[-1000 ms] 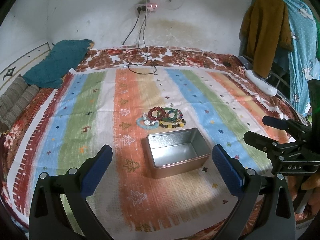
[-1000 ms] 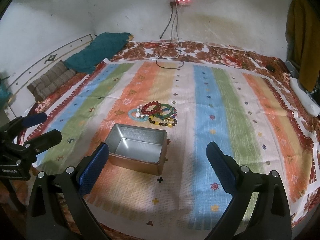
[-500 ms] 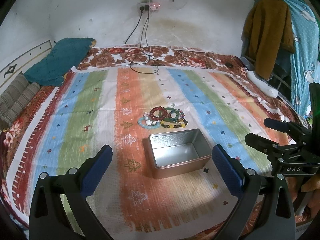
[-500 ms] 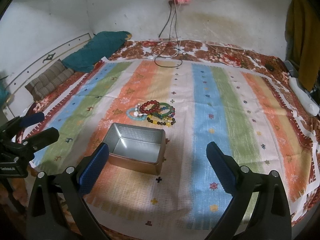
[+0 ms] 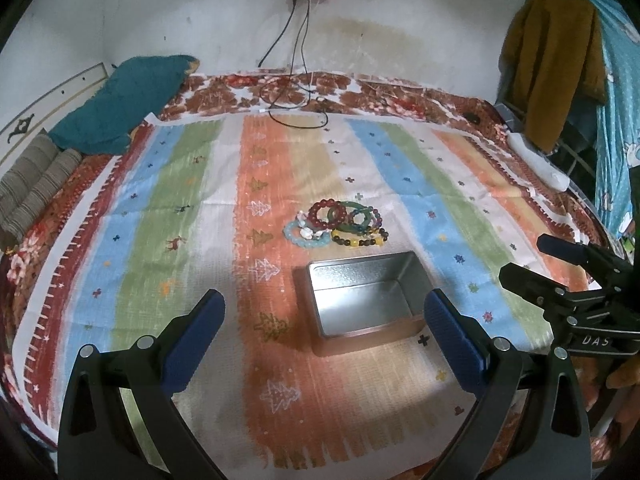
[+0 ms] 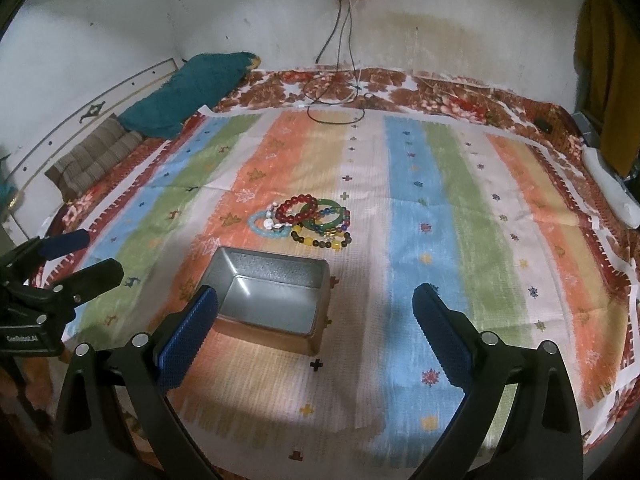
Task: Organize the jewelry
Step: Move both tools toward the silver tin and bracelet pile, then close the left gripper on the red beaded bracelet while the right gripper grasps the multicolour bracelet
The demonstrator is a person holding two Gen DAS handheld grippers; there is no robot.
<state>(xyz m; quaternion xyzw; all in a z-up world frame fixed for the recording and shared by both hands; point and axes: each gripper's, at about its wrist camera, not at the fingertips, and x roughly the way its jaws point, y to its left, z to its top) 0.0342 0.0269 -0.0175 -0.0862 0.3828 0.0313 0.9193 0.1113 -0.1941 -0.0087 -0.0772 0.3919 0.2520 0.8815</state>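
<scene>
The bracelets [image 5: 336,226] lie in one tangled heap on the striped cloth [image 5: 180,200] over the bed, and the tin [image 5: 362,302] stands open-topped just at their 6 o'clock — near enough that each piece needs only a short carry into it. The tin is bare inside, so by my judgement the sorting is not yet begun.

The left tool [image 5: 322,328] hangs above the near end of the cloth with its blue pads spread wide and nothing between them; in its own view the tin sits toward its right pad. The right tool [image 6: 316,326] is likewise wide open and empty, its left pad [image 6: 188,336] overlapping the tin's near corner in the picture — whether it touches I cannot tell. Both point toward 12 o'clock, at the heap.

Held open and low like this, either tool seems ready to reach past the tin for the nearest strand, perhaps the amber-and-dark beads [image 6: 322,242] at the heap's 6 o'clock edge. The loops overlap, so lifting one may drag another.
</scene>
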